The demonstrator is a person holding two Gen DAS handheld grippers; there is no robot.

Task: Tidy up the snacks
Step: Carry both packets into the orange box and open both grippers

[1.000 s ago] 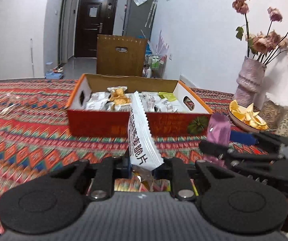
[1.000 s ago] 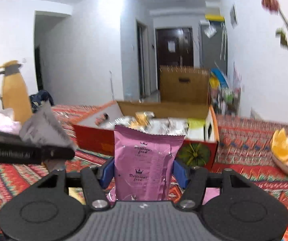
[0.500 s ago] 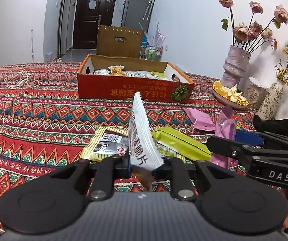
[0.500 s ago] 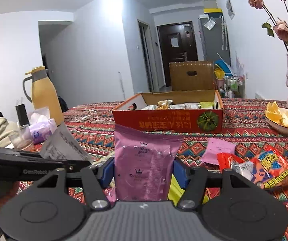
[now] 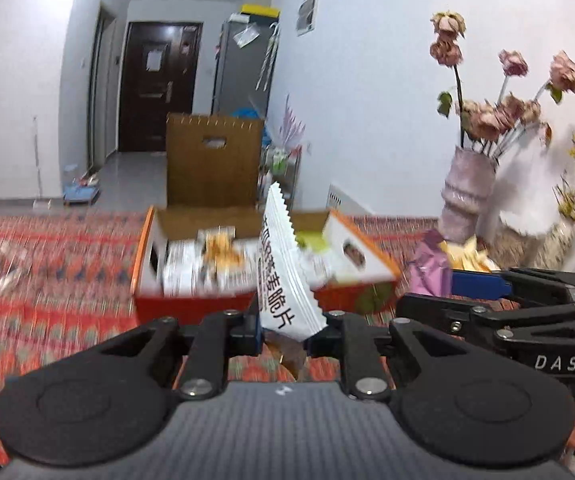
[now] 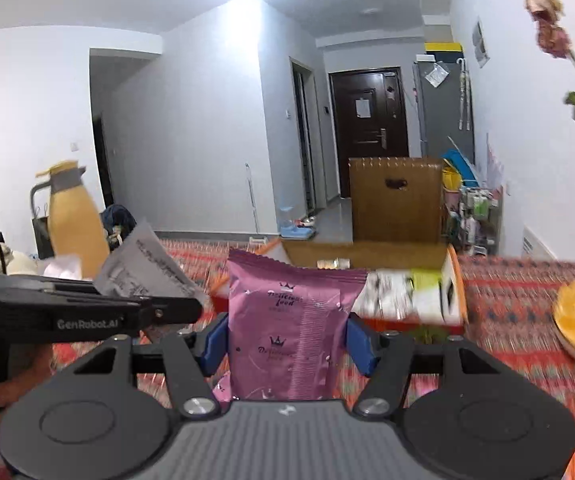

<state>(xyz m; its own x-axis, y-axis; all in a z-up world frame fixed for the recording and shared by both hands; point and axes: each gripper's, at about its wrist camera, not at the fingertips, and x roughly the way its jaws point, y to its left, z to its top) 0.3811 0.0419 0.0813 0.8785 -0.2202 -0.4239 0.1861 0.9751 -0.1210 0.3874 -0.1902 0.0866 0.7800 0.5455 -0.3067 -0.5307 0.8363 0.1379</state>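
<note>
Pink pouch [image 6: 293,320] clamped in the right gripper [image 6: 287,340] and white wafer packet [image 5: 283,276] pinched in the nearly closed left gripper [image 5: 285,330] hang near the red snack box [image 5: 191,304], so both seem mid-carry, next needing release over its open far side.

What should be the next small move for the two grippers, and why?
Probably carry both forward over the open snack box, then release. The left gripper grips a white packet, the right gripper a pink packet; both sit short of the box.
</note>
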